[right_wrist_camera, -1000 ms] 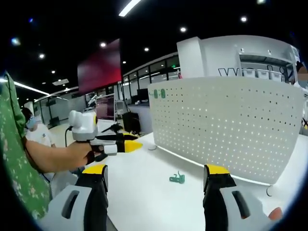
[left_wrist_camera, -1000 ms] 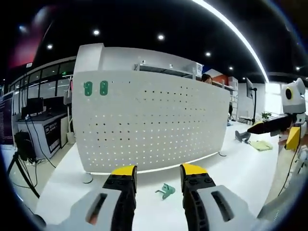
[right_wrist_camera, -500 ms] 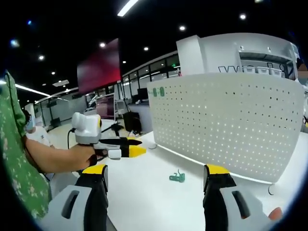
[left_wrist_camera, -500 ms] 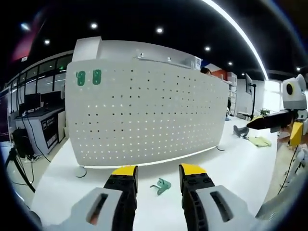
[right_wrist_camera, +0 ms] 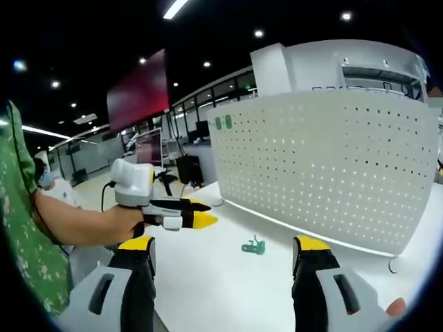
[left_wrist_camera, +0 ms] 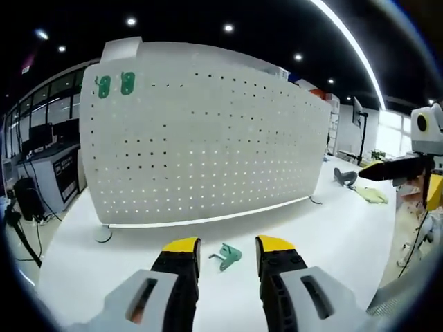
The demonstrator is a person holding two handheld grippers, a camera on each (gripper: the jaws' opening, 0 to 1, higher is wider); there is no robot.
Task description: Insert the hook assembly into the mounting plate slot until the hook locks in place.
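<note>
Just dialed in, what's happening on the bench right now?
A person holds a hand-held gripper in each hand. The left hand-held gripper, jaws open, points at the green hook lying loose on the white table, not yet gripped. The right hand-held gripper is open, holding nothing. The white pegboard stands behind, two green pieces at its top corner.

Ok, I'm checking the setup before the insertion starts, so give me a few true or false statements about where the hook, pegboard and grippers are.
1. The small green plastic hook lies on the white table. True.
2. The left gripper is shut on the hook. False: it is open, the hook lying loose ahead.
3. The white perforated pegboard stands upright. True.
4. The right gripper is shut. False: its jaws stand wide apart.
</note>
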